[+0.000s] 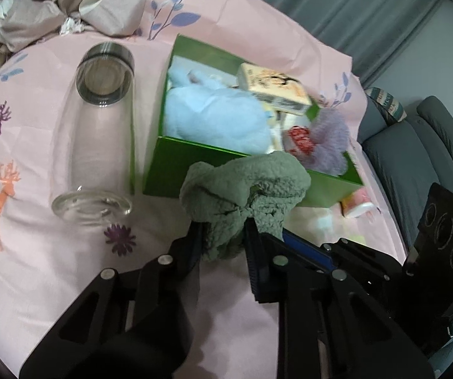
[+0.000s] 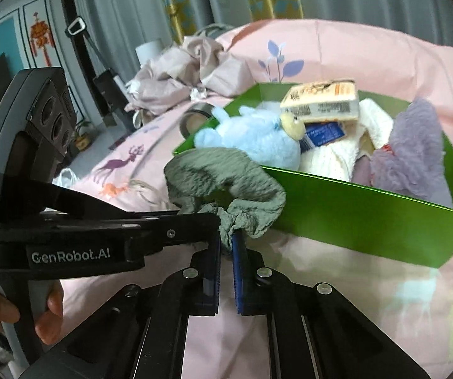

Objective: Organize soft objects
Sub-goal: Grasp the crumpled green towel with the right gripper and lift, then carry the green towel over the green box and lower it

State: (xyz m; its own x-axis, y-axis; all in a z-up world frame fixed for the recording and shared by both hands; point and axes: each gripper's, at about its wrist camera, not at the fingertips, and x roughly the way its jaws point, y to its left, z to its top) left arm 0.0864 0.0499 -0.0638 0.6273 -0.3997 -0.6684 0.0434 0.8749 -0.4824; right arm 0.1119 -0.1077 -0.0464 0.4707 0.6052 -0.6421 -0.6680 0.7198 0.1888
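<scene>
A grey-green fleecy cloth (image 1: 245, 186) hangs bunched just in front of the green box (image 1: 175, 170). My left gripper (image 1: 224, 233) is shut on the cloth's lower folds. My right gripper (image 2: 226, 240) is shut on the same cloth (image 2: 226, 173), pinching a thin gathered edge between its blue pads. The left gripper's finger (image 2: 194, 221) reaches in from the left and meets the cloth beside the right one. The green box (image 2: 368, 221) holds a light-blue plush (image 2: 258, 139), a purple fuzzy item (image 2: 413, 145), white fleece and a carton (image 2: 324, 101).
A glass jar (image 1: 100, 132) lies on its side on the pink printed bedsheet, left of the box. Crumpled beige bedding (image 1: 68, 9) sits at the far left. A small pink-and-white object (image 1: 357, 205) lies right of the box. A grey sofa (image 1: 416, 145) stands beyond the bed's edge.
</scene>
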